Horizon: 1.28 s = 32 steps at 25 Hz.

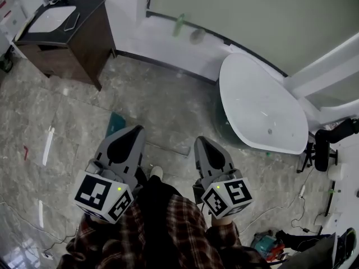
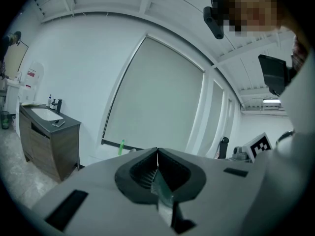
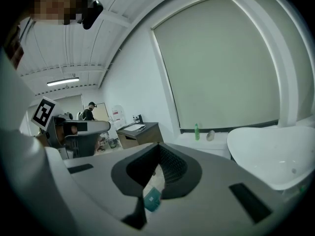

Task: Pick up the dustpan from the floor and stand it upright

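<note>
The dustpan point(image 1: 115, 121) (only a teal corner shows) lies on the floor point(image 1: 168, 102) just beyond the left gripper point(image 1: 133, 129), farther from the right gripper point(image 1: 201, 140); both pairs of jaws are pressed together, empty.

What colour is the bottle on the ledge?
Green; the bottle shows best in the right gripper view.

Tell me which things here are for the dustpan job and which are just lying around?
For the job: teal dustpan on the floor, left gripper, right gripper.
Just lying about: bathtub, sink cabinet, green bottle on the ledge.
</note>
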Tool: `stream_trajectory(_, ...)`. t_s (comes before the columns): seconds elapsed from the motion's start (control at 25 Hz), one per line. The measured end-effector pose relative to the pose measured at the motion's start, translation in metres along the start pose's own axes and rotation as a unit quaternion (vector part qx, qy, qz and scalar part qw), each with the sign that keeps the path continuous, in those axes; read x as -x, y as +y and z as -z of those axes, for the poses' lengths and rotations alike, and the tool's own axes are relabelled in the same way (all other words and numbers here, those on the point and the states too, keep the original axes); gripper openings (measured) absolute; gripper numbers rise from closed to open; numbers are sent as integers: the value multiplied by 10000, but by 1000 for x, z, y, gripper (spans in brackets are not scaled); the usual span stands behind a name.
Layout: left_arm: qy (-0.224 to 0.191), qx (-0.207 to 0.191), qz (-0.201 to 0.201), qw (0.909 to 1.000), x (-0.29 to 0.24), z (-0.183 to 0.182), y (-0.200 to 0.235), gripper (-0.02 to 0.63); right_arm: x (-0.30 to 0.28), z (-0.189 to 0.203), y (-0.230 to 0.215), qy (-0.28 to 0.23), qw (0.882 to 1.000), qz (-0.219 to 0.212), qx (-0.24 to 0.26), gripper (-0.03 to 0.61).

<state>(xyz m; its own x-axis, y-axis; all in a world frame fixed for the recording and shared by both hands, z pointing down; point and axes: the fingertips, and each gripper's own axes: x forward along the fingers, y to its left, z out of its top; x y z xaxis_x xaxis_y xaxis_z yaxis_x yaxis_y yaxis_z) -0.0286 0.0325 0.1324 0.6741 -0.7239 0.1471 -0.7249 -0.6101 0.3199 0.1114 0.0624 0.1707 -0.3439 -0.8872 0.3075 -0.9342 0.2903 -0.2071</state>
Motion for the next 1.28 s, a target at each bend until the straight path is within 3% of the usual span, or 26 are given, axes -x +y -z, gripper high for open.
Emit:
stream_trajectory(0.16,178,-43,208,9996,-22,-4,26,12,-29,1,-6,52,9996,251,-134,12)
stream_trajectory(0.4,572,-234,1040,9927,-72,-8,46,12,-57,-6,-29,-65,9923,1161,-425,12)
stream_trajectory(0.64,900,-478,1980,9749,-125,-4,40,12,-60,-5,-68,-168,9705,2268,-802,12)
stream_trajectory(0.76,1002,-504,2271,9674,-142,4,28,12,-51,4,-86,-147,9600,2605,-1018,12)
stream_trajectory(0.96,1192,-514,2532,9587,-159,24,3,12,-32,25,-110,-86,9486,2780,-1507,12)
stream_trajectory(1.2,1353,-416,2535,9569,-173,50,-7,12,-38,59,-132,203,9471,2610,-1857,15)
stream_trajectory(1.28,1426,-396,2494,9570,-175,58,-6,12,-44,67,-135,276,9491,2515,-1878,45)
